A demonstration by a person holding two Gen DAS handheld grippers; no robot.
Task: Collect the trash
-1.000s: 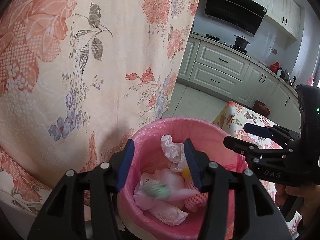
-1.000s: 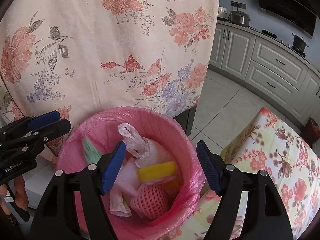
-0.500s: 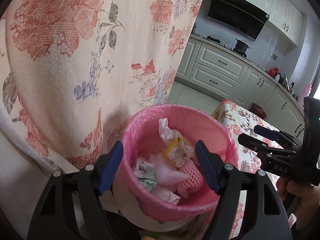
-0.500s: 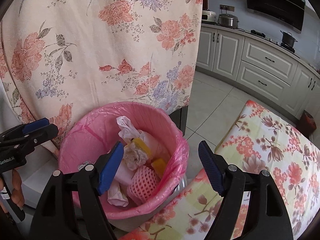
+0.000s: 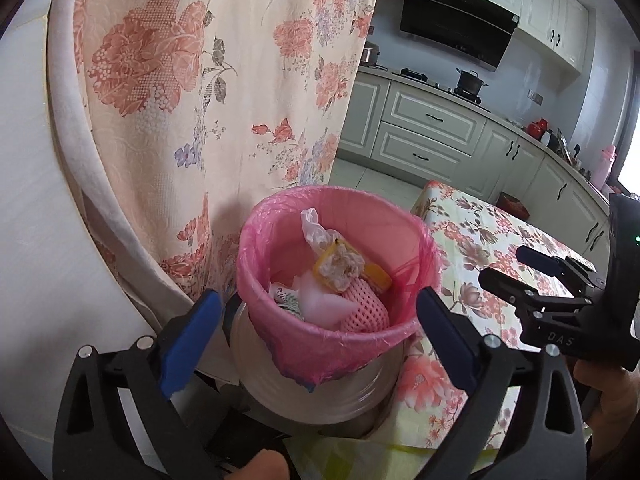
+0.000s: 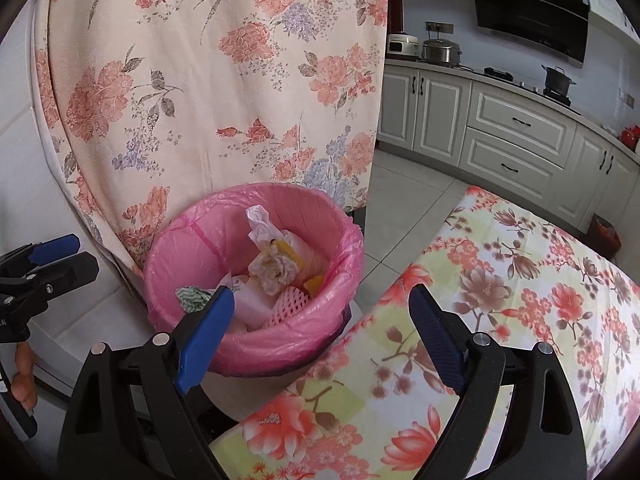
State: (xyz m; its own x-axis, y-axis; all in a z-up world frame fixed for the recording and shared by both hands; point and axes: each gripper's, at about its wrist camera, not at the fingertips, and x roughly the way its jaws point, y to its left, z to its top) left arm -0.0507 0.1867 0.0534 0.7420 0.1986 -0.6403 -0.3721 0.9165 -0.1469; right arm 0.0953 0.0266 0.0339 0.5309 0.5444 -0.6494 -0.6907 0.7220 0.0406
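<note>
The floral curtain (image 5: 208, 92) hung behind everything, and the flowered tablecloth (image 6: 520, 300) covered the table edge to my right. Between them stood the trash bin (image 5: 320, 376), lined with a pink bag (image 5: 276, 248) whose rim was folded over the lip. Inside lay the collected rubbish: a crumpled tissue wad (image 5: 340, 266) on top of something yellow, a pink foam net sleeve (image 5: 362, 310), a white plastic scrap (image 5: 314, 226) and a green-patterned wrapper (image 6: 192, 294).

My left gripper (image 5: 318, 332) had just been opening and stood spread wide, nothing between its pads. My right gripper (image 6: 320, 328) had likewise been opening, spread fully and empty, over the corner where bin met tablecloth.

As I judged it, the drop was finished and the step in hand was pulling clear. To do that well I needed to keep both sets of fingers above the bag's loose rim, so no pad snagged the thin plastic and dragged the liner off the bin.
</note>
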